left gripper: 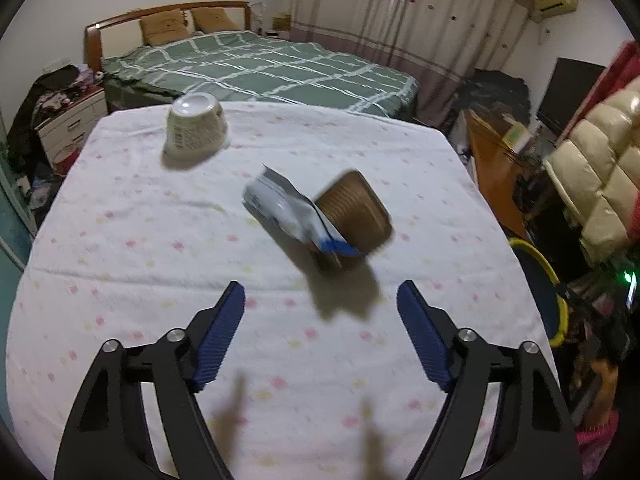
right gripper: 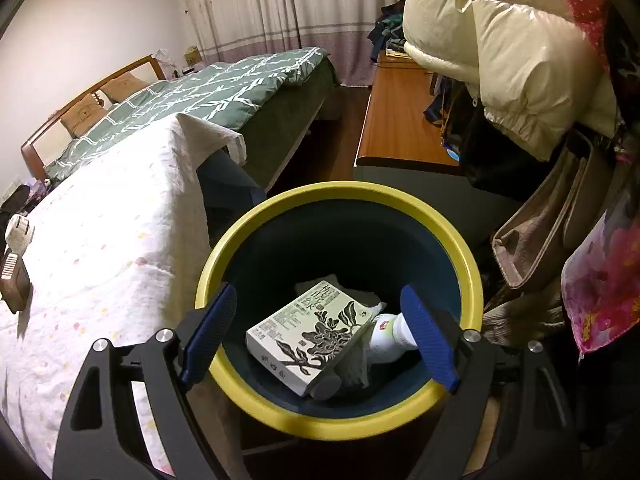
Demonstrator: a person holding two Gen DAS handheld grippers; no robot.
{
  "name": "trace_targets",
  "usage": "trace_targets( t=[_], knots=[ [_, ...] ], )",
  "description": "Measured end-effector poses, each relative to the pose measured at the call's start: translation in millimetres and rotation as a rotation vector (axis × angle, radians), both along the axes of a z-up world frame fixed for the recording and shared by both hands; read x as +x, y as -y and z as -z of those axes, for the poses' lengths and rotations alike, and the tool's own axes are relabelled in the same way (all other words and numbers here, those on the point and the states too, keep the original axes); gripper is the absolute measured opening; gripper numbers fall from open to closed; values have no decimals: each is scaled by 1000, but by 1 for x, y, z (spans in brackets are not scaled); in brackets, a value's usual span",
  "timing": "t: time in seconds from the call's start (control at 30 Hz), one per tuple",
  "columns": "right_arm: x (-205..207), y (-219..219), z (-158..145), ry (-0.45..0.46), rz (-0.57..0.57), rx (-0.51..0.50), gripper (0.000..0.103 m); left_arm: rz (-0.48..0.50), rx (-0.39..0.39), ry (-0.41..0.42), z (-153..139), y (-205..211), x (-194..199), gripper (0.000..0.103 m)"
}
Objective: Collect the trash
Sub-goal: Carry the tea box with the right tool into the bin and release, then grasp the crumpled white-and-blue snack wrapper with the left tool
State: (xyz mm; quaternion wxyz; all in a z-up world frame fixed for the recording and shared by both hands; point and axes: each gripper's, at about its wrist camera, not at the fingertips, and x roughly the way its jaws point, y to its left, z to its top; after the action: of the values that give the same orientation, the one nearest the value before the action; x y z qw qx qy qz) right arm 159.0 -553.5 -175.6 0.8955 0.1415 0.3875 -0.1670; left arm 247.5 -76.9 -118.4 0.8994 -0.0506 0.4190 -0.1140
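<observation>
Jaws of our left gripper (left gripper: pixel 320 336) stand spread and empty; the brown cup (left gripper: pixel 354 212) with its wrapper (left gripper: pixel 280 206) lies ahead, slightly right, on the bench (left gripper: pixel 120 240).

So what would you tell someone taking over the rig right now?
Left claw: open, empty, above the table, pointing at the brown cup and white-blue wrapper.
Right claw: open, empty, over the bin.
In the bin: a box and a white bottle.
Left on the table: the brown cup with the wrapper lying against it, and an upturned white bowl farther back.
Next, probably: left claw takes the cup or wrapper and carries it to the bin at the table's right.
</observation>
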Motion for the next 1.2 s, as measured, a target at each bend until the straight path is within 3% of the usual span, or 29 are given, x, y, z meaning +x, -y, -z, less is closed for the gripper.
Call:
trace_targets(
  t=[0.3,0.73,0.9,0.93,0.97,1.2],
  knots=[
    [6,-10,1,-11,-27,10,80,-34,-16,-40,3,-3,56,63],
    [11,-18,2,-17,-46,20,80,-58,-16,-148,42,5,111,48],
    [13,-21,3,-17,-56,30,80,-48,-9,-146,43,3,110,39],
    [13,-22,3,-14,-58,32,80,-46,-8,-145,42,2,109,34],
    [13,-22,2,-11,-60,34,80,-40,-7,-143,42,1,107,22],
    [10,-27,-3,6,-72,40,80,-22,27,-81,26,-7,80,20]
  ],
)
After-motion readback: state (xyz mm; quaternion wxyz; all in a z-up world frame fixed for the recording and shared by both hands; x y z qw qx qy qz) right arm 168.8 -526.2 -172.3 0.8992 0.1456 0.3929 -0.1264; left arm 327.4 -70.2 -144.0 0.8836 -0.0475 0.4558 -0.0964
